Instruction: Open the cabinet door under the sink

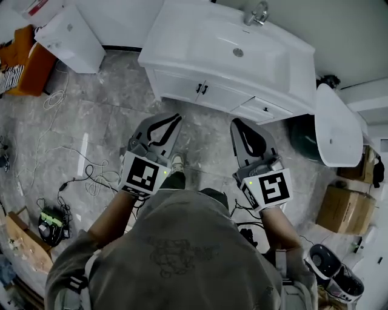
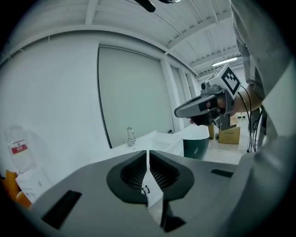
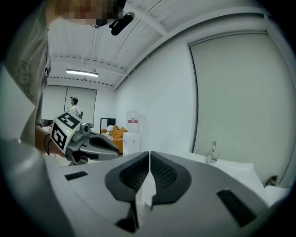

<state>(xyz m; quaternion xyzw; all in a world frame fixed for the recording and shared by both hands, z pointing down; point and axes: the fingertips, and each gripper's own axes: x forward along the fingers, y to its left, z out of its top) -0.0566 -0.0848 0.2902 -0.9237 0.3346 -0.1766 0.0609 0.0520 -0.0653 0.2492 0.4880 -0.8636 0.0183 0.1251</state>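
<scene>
A white vanity (image 1: 182, 57) with a sink basin (image 1: 237, 43) and a chrome faucet (image 1: 258, 13) stands against the far wall. Its two cabinet doors meet at a pair of black handles (image 1: 202, 89), and both look closed. My left gripper (image 1: 176, 118) hovers over the floor just short of the doors, jaws shut and empty. My right gripper (image 1: 237, 123) is level with it to the right, also shut and empty. In the left gripper view the handles (image 2: 146, 190) show just below the shut fingertips (image 2: 147, 152). The right gripper view shows its closed tips (image 3: 150, 153) and the faucet (image 3: 212, 152).
A dark green bin (image 1: 305, 137) and a white rounded fixture (image 1: 335, 126) stand right of the vanity. Cardboard boxes (image 1: 345, 209) lie at the far right. Cables (image 1: 91, 177) trail over the grey tiles at the left. A white unit (image 1: 70, 37) and an orange item (image 1: 27, 59) are at the back left.
</scene>
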